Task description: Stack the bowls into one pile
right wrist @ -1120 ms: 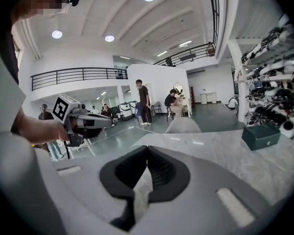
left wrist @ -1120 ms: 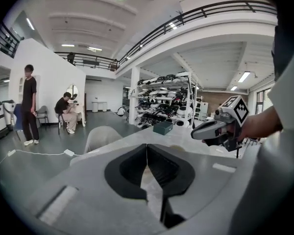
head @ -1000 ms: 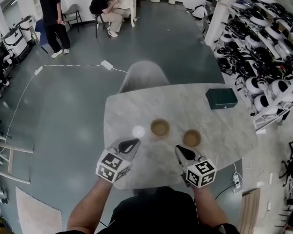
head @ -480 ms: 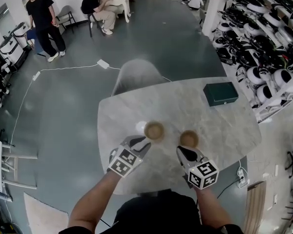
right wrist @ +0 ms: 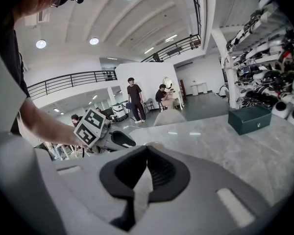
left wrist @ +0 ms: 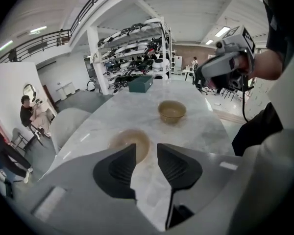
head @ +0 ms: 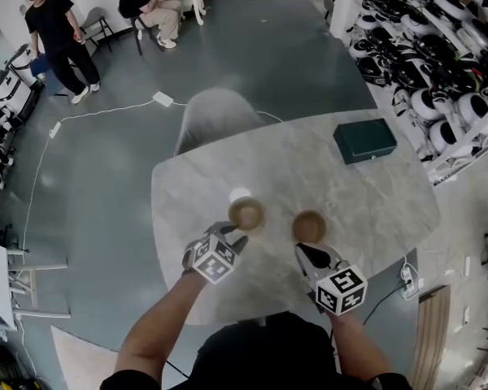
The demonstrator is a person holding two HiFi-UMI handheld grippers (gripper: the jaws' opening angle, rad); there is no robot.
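Note:
Two tan bowls stand apart on the marble table (head: 366,210): a left bowl (head: 246,214) and a right bowl (head: 309,227). My left gripper (head: 232,233) points down at the near rim of the left bowl (left wrist: 130,143). Its jaws have just been opening and now stand open with nothing between them. In the left gripper view the right bowl (left wrist: 172,110) lies farther off, and the right gripper (left wrist: 206,76) hangs above the table. My right gripper (head: 303,251) is shut and empty, just short of the right bowl; its jaws (right wrist: 146,150) meet with no gap.
A dark green box (head: 364,140) sits at the table's far right corner. A grey chair (head: 216,114) stands at the far edge. Shelves of gear (head: 439,47) line the right side. Two people (head: 61,35) are far back on the floor.
The left gripper has come forward and down to the left bowl and its jaws have opened. The right gripper has edged closer to the right bowl, still shut.

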